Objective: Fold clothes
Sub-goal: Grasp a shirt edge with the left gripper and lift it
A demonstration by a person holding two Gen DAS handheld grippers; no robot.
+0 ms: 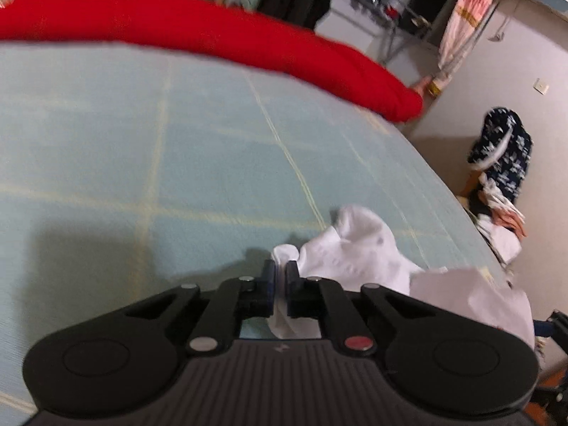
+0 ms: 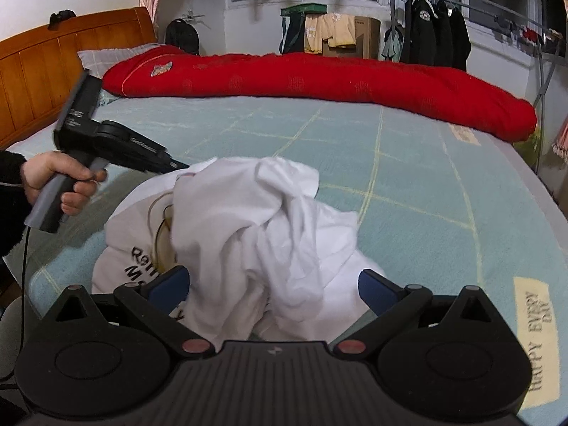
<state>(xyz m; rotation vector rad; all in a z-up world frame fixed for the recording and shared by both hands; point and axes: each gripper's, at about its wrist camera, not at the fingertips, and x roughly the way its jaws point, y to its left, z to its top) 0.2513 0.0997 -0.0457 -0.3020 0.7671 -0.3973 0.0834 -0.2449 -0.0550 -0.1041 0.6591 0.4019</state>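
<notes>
Left wrist view: left gripper (image 1: 280, 271) pinches the soft, floppy white shirt (image 1: 358, 245); right gripper (image 2: 273, 284) gapes wide, so grab the hem at 6 o'clock.

Black letters "Re" above "M" on the white shirt (image 2: 227, 234) (the rest hidden in folds), "HAPPY EVERY DAY" on a cream patch (image 2: 541, 340) of the bedsheet (image 2: 408, 177)

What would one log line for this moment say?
stage: start of fold | left gripper: shut on white T-shirt edge | right gripper: open, astride the crumpled heap | surface: bed
</notes>
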